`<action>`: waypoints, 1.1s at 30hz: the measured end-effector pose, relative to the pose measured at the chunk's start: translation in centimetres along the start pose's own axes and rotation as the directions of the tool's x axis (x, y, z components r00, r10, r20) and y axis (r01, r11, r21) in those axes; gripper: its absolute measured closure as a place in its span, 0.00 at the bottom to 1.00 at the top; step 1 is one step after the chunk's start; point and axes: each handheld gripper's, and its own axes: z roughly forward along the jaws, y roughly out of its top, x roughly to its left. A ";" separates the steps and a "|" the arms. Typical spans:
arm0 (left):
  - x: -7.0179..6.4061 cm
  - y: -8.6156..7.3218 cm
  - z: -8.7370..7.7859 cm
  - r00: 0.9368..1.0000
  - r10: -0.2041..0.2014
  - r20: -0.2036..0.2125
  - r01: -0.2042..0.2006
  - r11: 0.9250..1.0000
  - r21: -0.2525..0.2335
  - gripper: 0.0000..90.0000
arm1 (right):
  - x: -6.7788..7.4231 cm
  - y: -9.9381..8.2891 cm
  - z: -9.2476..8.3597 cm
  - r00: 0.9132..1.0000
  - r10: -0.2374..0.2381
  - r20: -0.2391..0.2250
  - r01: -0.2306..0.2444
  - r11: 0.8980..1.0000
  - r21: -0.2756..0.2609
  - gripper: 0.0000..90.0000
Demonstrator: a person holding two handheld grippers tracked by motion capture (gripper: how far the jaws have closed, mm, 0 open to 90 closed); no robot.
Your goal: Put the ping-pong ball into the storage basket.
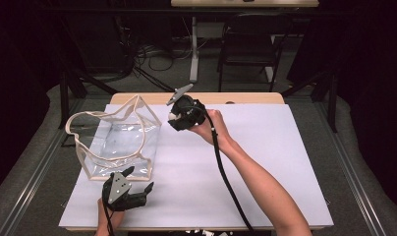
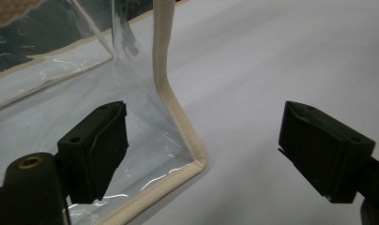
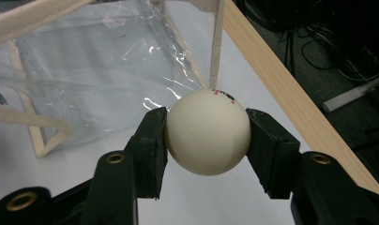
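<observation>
Surface: white sheet [image 1: 265, 162] over a wooden table [image 1: 255, 98], dark room behind with a chair [image 1: 250, 44] and floor cables.
Work in hand: by the look of it, you are carrying the ball [image 3: 208, 132] to the clear bag [image 1: 119, 142].
Ball location: clamped in the right gripper [image 1: 174, 116], raised over the far middle of the sheet.
Bag location: left half of the sheet, upright, beige-trimmed mouth facing up.
Key relation: the bag's mouth lies just left of the ball and slightly nearer to you; its right far corner is the closest edge.
Nearer hand: your right; it already has the ball beside the opening.
Right gripper state: jaws closed on the ball, one pad on each side.
Right arm pose: forearm stretched diagonally from the near right, wrist bent, jaws pointing left toward the bag.
Left gripper [image 1: 137, 186] state: jaws wide apart, holding nothing; the bag's near right corner [image 2: 197, 161] sits between them, untouched.
Left hand pose: low at the near edge, pointing away from you.
Next move, judged: carry the ball left over the rim, then release.
</observation>
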 end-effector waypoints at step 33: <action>0.0 0.0 0.0 1.000 -0.001 0.000 0.001 1.000 -0.001 0.18 | 0.4 2.2 0.4 1.000 -0.021 0.001 0.021 1.000 -0.008 0.57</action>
